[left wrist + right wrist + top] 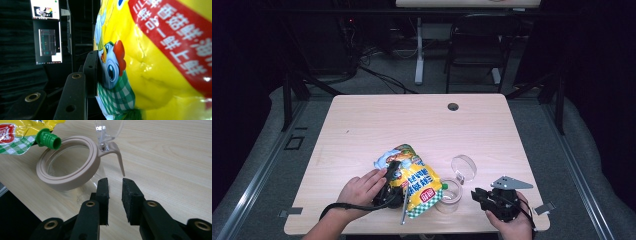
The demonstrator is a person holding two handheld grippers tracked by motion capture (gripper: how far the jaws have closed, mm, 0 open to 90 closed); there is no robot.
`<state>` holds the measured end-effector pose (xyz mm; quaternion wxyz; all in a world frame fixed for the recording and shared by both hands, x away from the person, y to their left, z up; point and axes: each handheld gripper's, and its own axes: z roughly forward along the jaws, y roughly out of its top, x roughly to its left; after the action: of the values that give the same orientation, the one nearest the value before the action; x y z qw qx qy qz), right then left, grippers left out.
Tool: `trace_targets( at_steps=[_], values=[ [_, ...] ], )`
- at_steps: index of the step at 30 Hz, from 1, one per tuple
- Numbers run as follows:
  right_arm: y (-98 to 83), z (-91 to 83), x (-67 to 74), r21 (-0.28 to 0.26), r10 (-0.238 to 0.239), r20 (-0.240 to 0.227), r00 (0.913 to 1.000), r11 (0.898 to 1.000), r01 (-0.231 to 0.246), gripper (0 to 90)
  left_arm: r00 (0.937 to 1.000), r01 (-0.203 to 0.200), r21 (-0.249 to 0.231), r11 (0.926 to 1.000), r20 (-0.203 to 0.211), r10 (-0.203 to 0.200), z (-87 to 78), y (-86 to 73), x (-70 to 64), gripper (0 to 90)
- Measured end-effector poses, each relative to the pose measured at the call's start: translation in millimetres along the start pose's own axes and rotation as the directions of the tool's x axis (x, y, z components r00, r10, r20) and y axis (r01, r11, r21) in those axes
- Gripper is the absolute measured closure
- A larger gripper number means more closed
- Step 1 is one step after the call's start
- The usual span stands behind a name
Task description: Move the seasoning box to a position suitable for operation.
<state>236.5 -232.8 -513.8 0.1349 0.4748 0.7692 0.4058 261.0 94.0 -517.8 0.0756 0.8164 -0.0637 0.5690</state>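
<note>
A pale wooden table stands in a dark room. At its near edge, left, the left gripper clamps a yellow spouted refill pouch, tilted, its green spout resting over the rim of a clear glass jar. The jar's hinged lid stands open; contents cannot be told. Right gripper sits just beside the jar, its jaws narrowly parted and gripping nothing.

A pale wooden table stood on grey carpet; beyond it, a black chair sat in a dim room.
</note>
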Motion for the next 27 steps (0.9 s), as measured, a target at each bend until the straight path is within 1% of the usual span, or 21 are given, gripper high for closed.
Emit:
trace_targets(
  at_steps=[2,3,5,7,8,9,10,11,13,14,15,16,17,18,19,20,21,22,23,24,27],
  values=[
    [0.2,-0.4,1.2,-0.005,0.001,-0.002,1.0000,1.000,-0.001,76.0,1.0000,0.001,-0.001,1.0000,0.003,-0.001,-0.1,0.0,0.2,62.9],
    [0.7,-1.2,2.0,-0.003,-0.008,0.002,1.0000,1.000,0.008,76.2,1.0000,0.003,-0.003,1.0000,-0.001,-0.003,-0.2,-0.1,0.1,62.9],
    [2.2,-3.3,5.0,0.001,-0.029,0.004,0.9996,1.000,0.029,76.2,0.9999,0.007,-0.004,1.0000,0.007,-0.007,-0.3,-0.4,0.6,62.9],
    [4.8,-6.4,9.8,-0.007,-0.048,0.007,0.9988,0.999,0.048,76.4,1.0000,0.007,-0.001,1.0000,0.003,-0.007,0.0,-0.5,0.5,62.9],
    [6.5,-8.8,12.5,-0.006,-0.066,0.014,0.9977,0.998,0.066,76.5,0.9997,0.013,0.000,0.9999,0.018,-0.013,-0.2,-0.8,1.0,62.9],
    [6.5,-8.8,12.5,-0.006,-0.066,0.014,0.9977,0.998,0.066,76.5,0.9997,0.013,0.000,0.9999,0.018,-0.013,-0.2,-0.8,1.0,62.9],
    [9.0,-12.6,18.4,-0.017,-0.088,0.009,0.9961,0.996,0.088,76.8,0.9997,0.016,0.000,0.9999,0.020,-0.016,-0.3,-0.8,0.8,62.9],
    [10.1,-14.4,20.0,-0.011,-0.104,0.005,0.9946,0.995,0.104,76.8,0.9997,0.016,0.000,0.9999,0.020,-0.016,-0.3,-0.8,0.9,62.9],
    [10.9,-15.4,22.8,-0.018,-0.112,-0.003,0.9937,0.994,0.112,76.8,0.9997,0.014,0.000,0.9999,0.021,-0.014,-0.4,-0.8,1.1,62.9],
    [13.0,-18.3,28.7,-0.015,-0.132,-0.016,0.9911,0.991,0.132,76.8,0.9998,0.014,0.001,0.9999,0.015,-0.014,-0.7,-0.9,1.0,62.9],
    [13.0,-18.3,28.7,-0.015,-0.132,-0.016,0.9911,0.991,0.132,76.8,0.9998,0.014,0.001,0.9999,0.015,-0.014,-0.7,-0.9,1.0,62.9],
    [15.0,-19.6,34.9,-0.021,-0.157,-0.027,0.9872,0.987,0.157,76.8,0.9996,0.018,0.005,0.9998,0.020,-0.018,-0.9,-1.1,1.2,62.9],
    [15.0,-19.6,34.9,-0.021,-0.157,-0.027,0.9872,0.987,0.157,76.8,0.9998,0.016,0.003,0.9999,0.015,-0.016,-0.9,-1.2,1.4,62.9],
    [16.3,-20.4,38.1,-0.017,-0.175,-0.033,0.9840,0.985,0.175,76.8,0.9998,0.020,0.002,0.9998,0.010,-0.020,-0.8,-1.4,1.2,62.9],
    [17.8,-20.4,44.8,-0.021,-0.208,-0.038,0.9775,0.978,0.207,76.7,0.9998,0.018,0.002,0.9998,0.012,-0.018,-0.9,-1.4,1.6,62.9],
    [18.7,-20.9,48.2,-0.014,-0.224,-0.037,0.9739,0.975,0.223,76.6,0.9998,0.020,0.002,0.9998,0.010,-0.020,-1.0,-1.4,1.6,62.9],
    [18.7,-20.9,48.2,-0.014,-0.224,-0.037,0.9739,0.975,0.223,76.6,0.9998,0.020,0.002,0.9998,0.010,-0.020,-1.0,-1.4,1.6,62.9],
    [20.3,-20.3,54.3,-0.015,-0.255,-0.041,0.9661,0.967,0.255,76.3,0.9998,0.018,0.003,0.9998,0.012,-0.018,-1.3,-1.1,1.9,62.9],
    [20.3,-20.3,54.3,-0.015,-0.255,-0.041,0.9661,0.967,0.255,76.3,0.9999,0.013,-0.003,0.9999,0.008,-0.013,-1.3,-0.9,2.3,62.9],
    [21.8,-17.9,59.0,-0.011,-0.274,-0.047,0.9606,0.962,0.274,76.1,0.9998,0.019,-0.004,0.9998,0.010,-0.019,-1.6,-0.5,2.2,62.9],
    [23.4,-13.6,62.6,-0.008,-0.286,-0.049,0.9571,0.958,0.286,76.0,0.9998,0.019,-0.005,0.9998,0.012,-0.019,-1.6,0.0,2.6,62.9]
  ],
)
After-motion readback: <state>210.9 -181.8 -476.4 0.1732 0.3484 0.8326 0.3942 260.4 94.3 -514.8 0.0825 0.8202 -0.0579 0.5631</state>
